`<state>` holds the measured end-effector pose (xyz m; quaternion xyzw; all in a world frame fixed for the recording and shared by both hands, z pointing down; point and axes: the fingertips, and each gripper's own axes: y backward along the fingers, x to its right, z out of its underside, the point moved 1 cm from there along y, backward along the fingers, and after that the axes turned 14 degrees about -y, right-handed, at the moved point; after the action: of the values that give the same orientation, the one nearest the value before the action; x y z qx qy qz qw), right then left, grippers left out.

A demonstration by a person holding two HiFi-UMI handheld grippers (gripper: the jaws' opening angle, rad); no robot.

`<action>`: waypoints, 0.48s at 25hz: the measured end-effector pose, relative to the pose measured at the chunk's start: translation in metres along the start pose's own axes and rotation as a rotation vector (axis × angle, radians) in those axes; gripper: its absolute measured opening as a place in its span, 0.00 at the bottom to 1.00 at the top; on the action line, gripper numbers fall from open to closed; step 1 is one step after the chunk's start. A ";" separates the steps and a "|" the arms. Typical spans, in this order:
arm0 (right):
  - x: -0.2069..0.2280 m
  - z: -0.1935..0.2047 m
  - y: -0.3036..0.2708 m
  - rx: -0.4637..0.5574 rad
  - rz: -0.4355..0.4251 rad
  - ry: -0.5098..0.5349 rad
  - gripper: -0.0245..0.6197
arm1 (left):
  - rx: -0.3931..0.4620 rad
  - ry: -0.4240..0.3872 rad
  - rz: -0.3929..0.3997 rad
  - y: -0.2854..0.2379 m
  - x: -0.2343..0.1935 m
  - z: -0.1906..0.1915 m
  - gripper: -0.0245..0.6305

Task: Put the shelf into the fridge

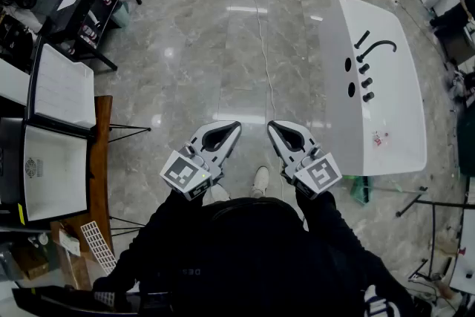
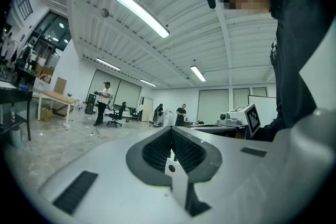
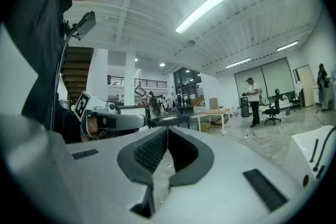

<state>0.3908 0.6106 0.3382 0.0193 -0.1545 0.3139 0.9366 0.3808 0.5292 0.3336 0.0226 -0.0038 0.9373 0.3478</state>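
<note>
Head view: left tool [image 1: 234, 128], right tool [image 1: 272, 128] closed, empty; open floor [image 1: 223, 48] ahead.

Probably a lab hall: worktables [image 3: 212, 111], office chairs [image 3: 273, 108].

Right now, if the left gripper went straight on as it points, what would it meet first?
Nothing close: the shut left gripper points level over open floor; people stand far off, seemingly.

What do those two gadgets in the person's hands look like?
The left gripper and right gripper are pale grey plastic, each tapering to two jaws lined with dark ribbed pads. A cube with black-and-white square markers sits at each one's back. The person's sleeves are black.
</note>
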 end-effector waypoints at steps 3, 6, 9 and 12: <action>-0.004 -0.002 -0.001 -0.004 -0.006 0.007 0.05 | -0.024 -0.001 -0.020 0.003 -0.002 0.000 0.05; -0.008 -0.005 -0.001 0.007 -0.028 0.011 0.05 | -0.022 -0.006 -0.026 0.005 0.000 -0.002 0.05; -0.013 -0.007 -0.002 0.003 -0.068 0.014 0.05 | -0.034 -0.012 -0.053 0.008 0.002 -0.003 0.05; -0.016 -0.007 -0.003 -0.010 -0.103 0.018 0.05 | -0.042 -0.035 -0.093 0.010 0.001 -0.004 0.05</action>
<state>0.3822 0.5999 0.3265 0.0195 -0.1467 0.2648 0.9529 0.3735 0.5221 0.3298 0.0316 -0.0286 0.9193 0.3912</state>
